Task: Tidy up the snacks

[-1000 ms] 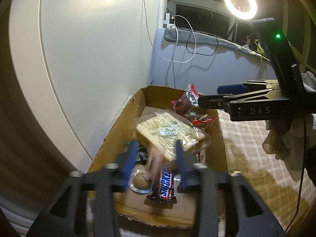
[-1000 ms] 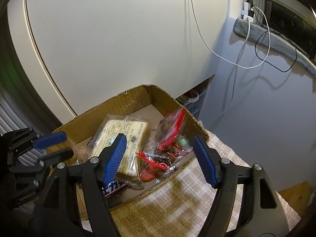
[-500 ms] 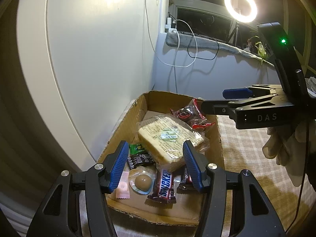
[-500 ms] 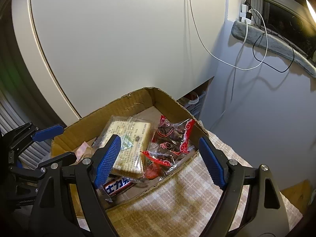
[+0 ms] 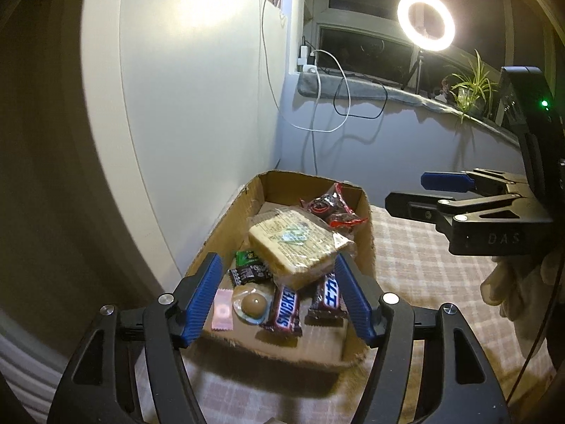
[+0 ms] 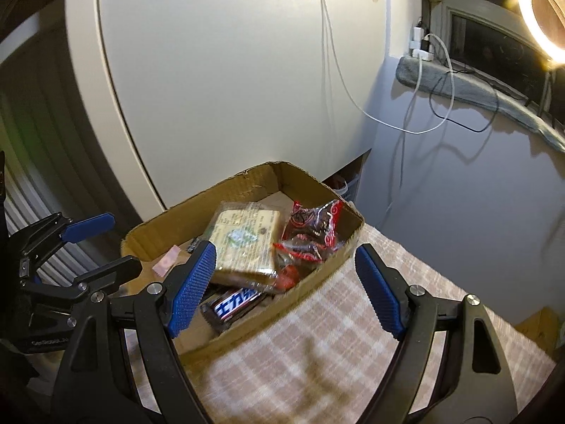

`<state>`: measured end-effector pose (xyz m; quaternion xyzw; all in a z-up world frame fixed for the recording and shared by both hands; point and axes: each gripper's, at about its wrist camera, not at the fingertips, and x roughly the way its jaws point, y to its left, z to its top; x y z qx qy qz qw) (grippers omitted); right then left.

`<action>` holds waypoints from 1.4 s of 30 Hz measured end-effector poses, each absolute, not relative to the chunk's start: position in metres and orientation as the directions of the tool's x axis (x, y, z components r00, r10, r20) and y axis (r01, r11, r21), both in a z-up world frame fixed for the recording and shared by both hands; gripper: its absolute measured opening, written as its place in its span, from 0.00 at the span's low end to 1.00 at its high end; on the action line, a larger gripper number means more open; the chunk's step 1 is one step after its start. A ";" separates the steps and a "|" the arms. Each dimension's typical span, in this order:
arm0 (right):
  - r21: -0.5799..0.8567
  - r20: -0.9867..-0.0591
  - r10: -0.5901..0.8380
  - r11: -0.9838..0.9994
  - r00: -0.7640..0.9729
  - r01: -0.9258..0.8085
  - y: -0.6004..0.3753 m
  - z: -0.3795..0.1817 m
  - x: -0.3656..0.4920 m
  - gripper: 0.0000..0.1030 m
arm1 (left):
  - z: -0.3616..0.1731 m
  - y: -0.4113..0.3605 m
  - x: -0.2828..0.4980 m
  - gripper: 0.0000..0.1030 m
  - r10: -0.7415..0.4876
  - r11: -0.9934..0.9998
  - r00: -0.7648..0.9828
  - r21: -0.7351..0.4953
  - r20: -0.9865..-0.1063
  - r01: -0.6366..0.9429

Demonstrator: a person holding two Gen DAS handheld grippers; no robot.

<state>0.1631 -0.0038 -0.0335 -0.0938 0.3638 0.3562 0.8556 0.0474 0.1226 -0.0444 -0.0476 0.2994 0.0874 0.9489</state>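
— What does the left wrist camera show?

— The left gripper point(image 5: 279, 295) hangs above the near end of a cardboard box point(image 5: 226, 226), its blue fingers point(image 5: 201, 296) spread wide with nothing between them. The box sits on a checked cloth point(image 5: 423, 275). Inside lie a wrapped sandwich point(image 5: 298, 243), a Snickers bar point(image 5: 284, 309), a second chocolate bar point(image 5: 326, 296) just beside it, a round sweet in clear wrap point(image 5: 252, 304), a pink packet point(image 5: 223, 309), a small dark packet point(image 5: 249, 272) and a red-and-black bag point(image 5: 330, 208) at the far end.

— And the other tool?

— The right gripper point(image 5: 423, 192) reaches in from the right, off to the side of the box, fingers parted.

— Now the right wrist camera?

— Its own fingers point(image 6: 190, 289) stand wide apart and empty over the box's near wall point(image 6: 317, 279). The sandwich point(image 6: 245, 243) rests on the chocolate bar point(image 6: 233, 305), with the red-and-black bag point(image 6: 312, 233) touching its right side. The pink packet point(image 6: 166, 259) lies farther left. The left gripper point(image 6: 102, 247) sits at the left edge, also parted.

— Anything behind?

— A ring light point(image 5: 425, 21) and a hanging white cable point(image 6: 416, 106).
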 end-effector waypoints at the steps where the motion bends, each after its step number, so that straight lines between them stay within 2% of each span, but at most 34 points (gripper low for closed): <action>1: 0.100 -0.685 0.542 0.731 0.486 -0.675 -0.007 -0.032 0.159 0.81 | -0.043 0.120 0.043 0.66 0.141 0.980 0.808 -0.035 -0.572 -0.196; 7: 0.081 -0.657 0.528 0.759 0.538 -0.646 -0.030 -0.026 0.125 0.82 | -0.038 0.110 0.025 0.70 0.155 0.977 0.811 -0.036 -0.564 -0.211; 10: 0.065 -0.639 0.514 0.777 0.572 -0.626 -0.041 -0.024 0.110 0.98 | -0.038 0.104 0.017 0.72 0.170 0.974 0.810 -0.028 -0.561 -0.224; 11: 0.066 -0.630 0.514 0.782 0.582 -0.619 -0.044 -0.024 0.105 1.00 | -0.038 0.103 0.014 0.74 0.175 0.973 0.810 -0.028 -0.560 -0.230; 12: 0.067 -0.627 0.513 0.786 0.587 -0.615 -0.046 -0.024 0.102 1.00 | -0.038 0.102 0.012 0.77 0.178 0.972 0.810 -0.031 -0.559 -0.235; 42: 0.037 -0.622 0.453 0.832 0.639 -0.554 -0.074 -0.019 0.055 1.00 | -0.032 0.087 -0.018 0.77 0.202 0.965 0.820 -0.034 -0.535 -0.260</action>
